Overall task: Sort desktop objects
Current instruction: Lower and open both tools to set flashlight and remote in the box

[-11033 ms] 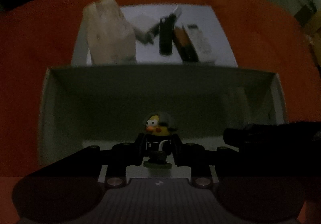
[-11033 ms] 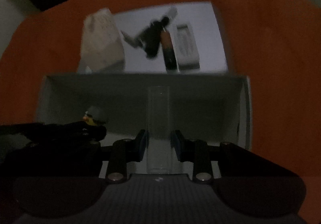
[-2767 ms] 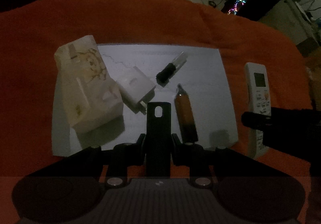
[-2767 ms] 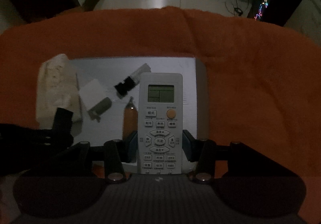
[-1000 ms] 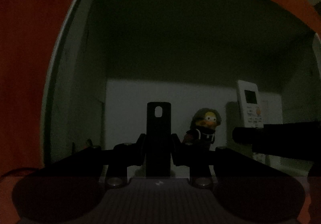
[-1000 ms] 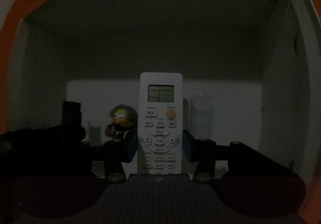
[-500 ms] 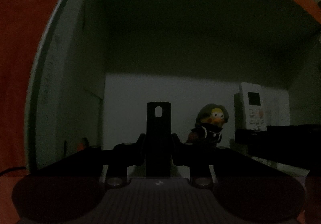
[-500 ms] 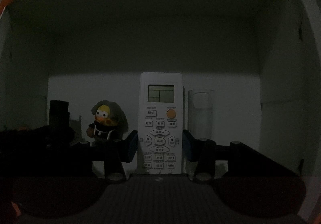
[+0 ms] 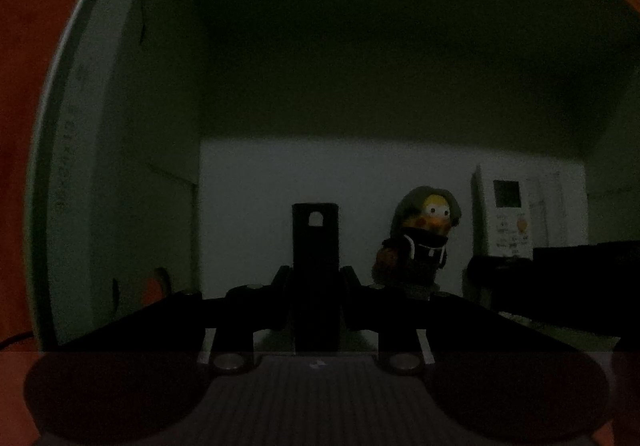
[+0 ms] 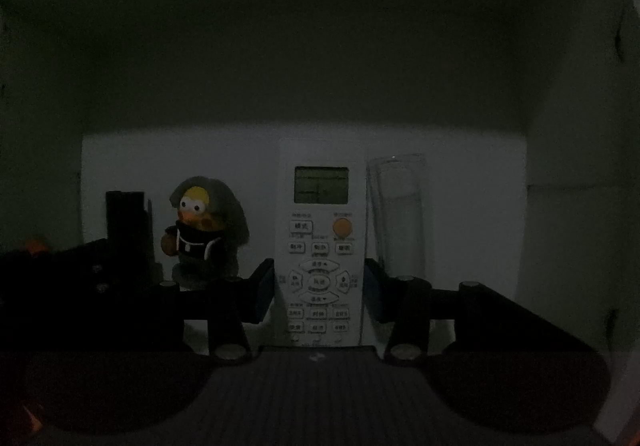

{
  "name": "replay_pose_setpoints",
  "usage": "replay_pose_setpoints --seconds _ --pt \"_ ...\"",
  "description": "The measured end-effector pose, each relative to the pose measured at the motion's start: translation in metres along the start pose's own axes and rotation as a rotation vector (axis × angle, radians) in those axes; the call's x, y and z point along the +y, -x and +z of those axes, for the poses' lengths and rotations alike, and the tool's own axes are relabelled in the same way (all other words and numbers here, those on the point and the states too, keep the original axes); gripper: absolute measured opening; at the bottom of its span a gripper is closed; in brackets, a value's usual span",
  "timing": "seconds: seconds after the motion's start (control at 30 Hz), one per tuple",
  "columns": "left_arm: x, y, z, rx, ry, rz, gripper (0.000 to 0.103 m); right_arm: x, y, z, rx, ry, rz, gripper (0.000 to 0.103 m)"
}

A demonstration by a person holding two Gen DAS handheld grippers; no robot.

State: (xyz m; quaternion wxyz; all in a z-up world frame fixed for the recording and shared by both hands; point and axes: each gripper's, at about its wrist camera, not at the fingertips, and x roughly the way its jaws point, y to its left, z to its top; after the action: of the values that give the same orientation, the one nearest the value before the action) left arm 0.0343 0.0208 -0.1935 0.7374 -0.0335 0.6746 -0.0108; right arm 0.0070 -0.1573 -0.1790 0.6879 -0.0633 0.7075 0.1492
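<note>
Both grippers are down inside a white box (image 9: 120, 166), very dim light, box walls fill both views. Left gripper (image 9: 316, 278) has its fingers closed narrow on a flat black bar (image 9: 315, 246) with a small slot hole near its top end; the bar stands up between the pads, its lower end hidden by the gripper body. Right gripper (image 10: 319, 286) clamps a white air-conditioner remote (image 10: 320, 246) at the button section, blue pads pressed against both long edges, screen end pointing away from the camera, orange round button visible under the screen. Remote looks to be near the box floor (image 10: 180, 158), contact can't be confirmed. In the right wrist view a clear plastic tube-like container (image 10: 398, 214) lies on the floor just beside the remote on its right, touching or nearly so, can't tell. A small duck figurine (image 10: 204, 222) with grey hood and black outfit stands upright on the floor left of the remote, and left of that the black bar shows again, with the left gripper as a dark mass at the lower left edge. In the left wrist view the same duck figurine (image 9: 428, 234) stands right of the black bar, remote (image 9: 508, 214) further right near the right wall, with the dark right gripper arm across its lower part. Orange cloth (image 9: 24, 86) shows outside the box rim at left.
</note>
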Motion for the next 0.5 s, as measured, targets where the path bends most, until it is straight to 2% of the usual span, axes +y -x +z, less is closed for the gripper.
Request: replay_pose_setpoints --seconds 0.1,0.17,0.33,0.5 --pt "-0.001 0.003 0.000 -0.013 -0.009 0.010 0.025 -0.001 0.003 0.000 0.009 0.001 0.004 0.051" --pt "-0.001 0.006 0.000 -0.014 -0.004 0.010 0.032 -0.004 0.003 0.002 0.010 -0.003 0.004 0.053" --pt "-0.003 0.019 -0.002 -0.006 -0.007 -0.023 0.033 0.006 0.002 0.004 0.005 -0.023 0.029 0.057" --pt "-0.007 0.042 0.000 -0.040 -0.017 -0.060 0.033 0.006 0.021 0.006 -0.018 -0.035 0.056 0.058"
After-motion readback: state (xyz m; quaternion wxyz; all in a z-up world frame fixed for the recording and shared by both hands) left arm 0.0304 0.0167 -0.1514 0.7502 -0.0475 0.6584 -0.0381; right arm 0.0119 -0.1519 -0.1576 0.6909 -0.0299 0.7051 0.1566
